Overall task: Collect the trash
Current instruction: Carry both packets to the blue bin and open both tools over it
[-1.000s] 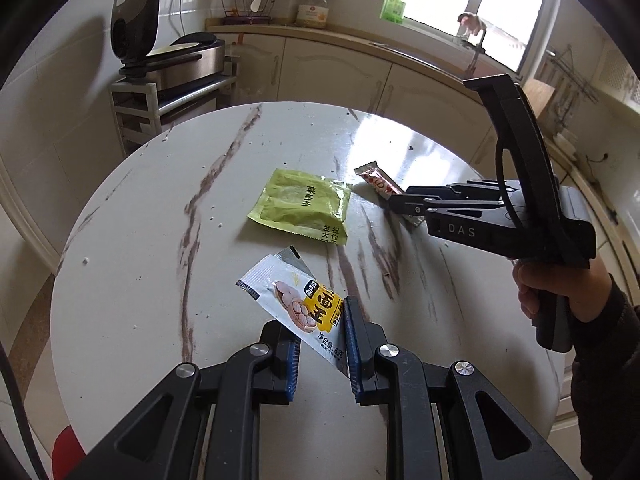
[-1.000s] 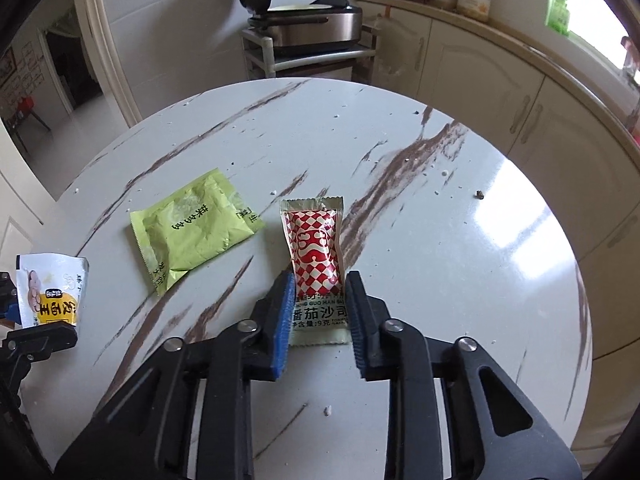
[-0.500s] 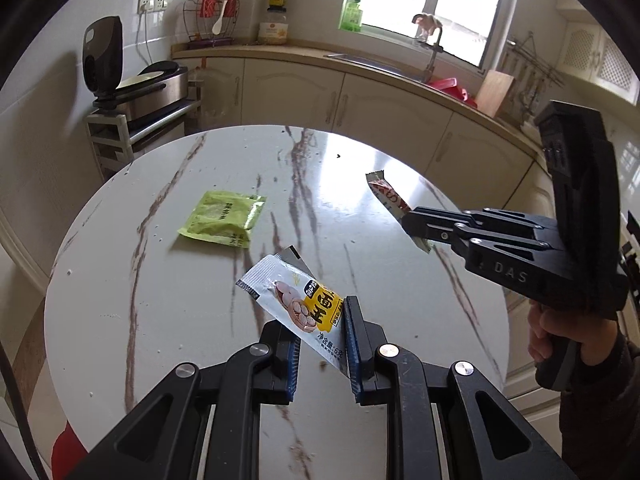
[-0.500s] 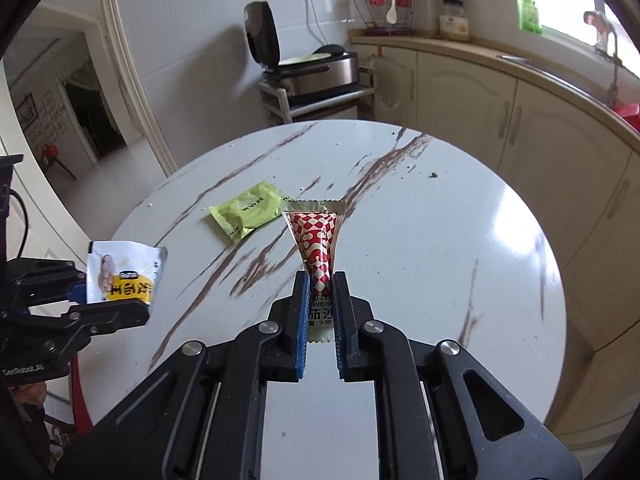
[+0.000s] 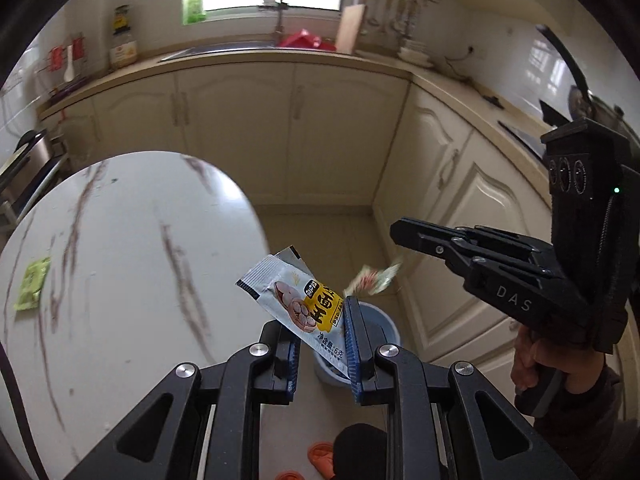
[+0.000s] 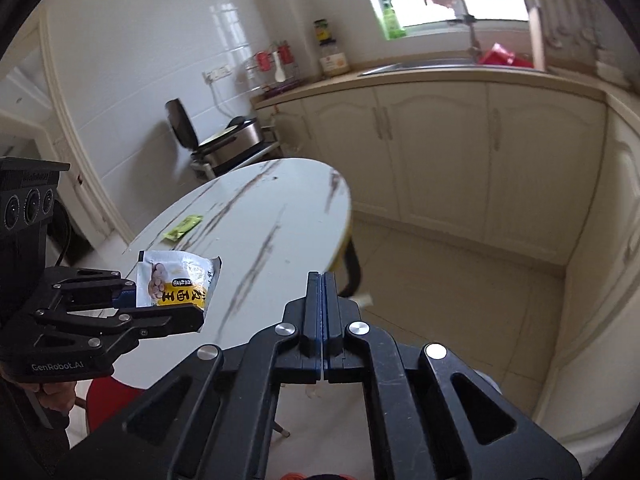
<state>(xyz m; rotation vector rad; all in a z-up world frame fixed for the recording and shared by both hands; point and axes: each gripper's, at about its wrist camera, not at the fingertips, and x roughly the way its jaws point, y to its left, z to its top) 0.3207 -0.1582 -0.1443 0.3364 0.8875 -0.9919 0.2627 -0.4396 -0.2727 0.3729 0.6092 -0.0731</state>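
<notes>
My left gripper [image 5: 322, 344] is shut on a white and yellow snack packet [image 5: 300, 304], held in the air above a blue bin [image 5: 372, 328] on the floor; the packet also shows in the right wrist view [image 6: 176, 284]. My right gripper [image 6: 324, 312] has its jaws closed together with nothing visible between them. The red and white sauce packet [image 5: 372, 280] is in the air just above the bin, below the right gripper [image 5: 404, 232]. A green packet [image 5: 32, 284] lies on the round marble table [image 5: 120, 240]; it also shows in the right wrist view [image 6: 182, 228].
Cream kitchen cabinets [image 5: 280, 128] and a counter with a sink run behind. A rice cooker on a rack [image 6: 228, 144] stands by the wall. Orange slippers [image 5: 320, 456] are on the floor. A red stool [image 6: 108, 400] is under the table.
Both grippers swung away from the table to above the bin. The red and white packet has left the right gripper and is falling. The left still holds its packet.
</notes>
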